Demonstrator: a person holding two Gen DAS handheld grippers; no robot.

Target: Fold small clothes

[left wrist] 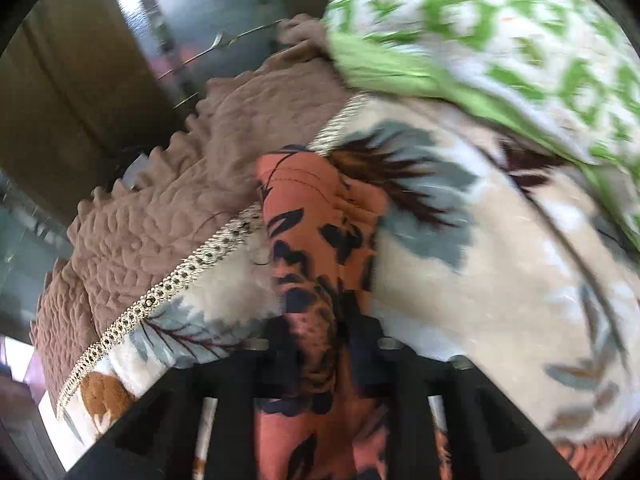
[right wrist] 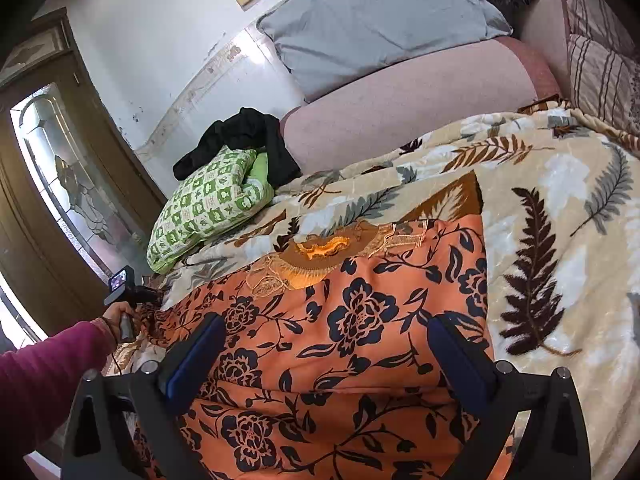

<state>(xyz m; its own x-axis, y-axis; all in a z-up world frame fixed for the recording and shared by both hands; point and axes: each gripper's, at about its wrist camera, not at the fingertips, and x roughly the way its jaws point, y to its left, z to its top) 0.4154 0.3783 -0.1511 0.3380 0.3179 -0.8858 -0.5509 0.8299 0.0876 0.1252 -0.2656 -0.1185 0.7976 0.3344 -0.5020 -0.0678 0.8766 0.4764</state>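
your left gripper (left wrist: 320, 344) fingers pinch a fold of the orange floral garment (right wrist: 340, 340) at twelve o'clock; your right gripper (right wrist: 324, 344) fingers are spread wide above it.

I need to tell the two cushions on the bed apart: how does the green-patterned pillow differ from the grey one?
The green-patterned pillow is white with green checks; the grey pillow is plain. The green one lies at the edge of the leaf-print blanket, with black clothing behind it; the grey one leans against the wall. Both appear soft and rectangular.
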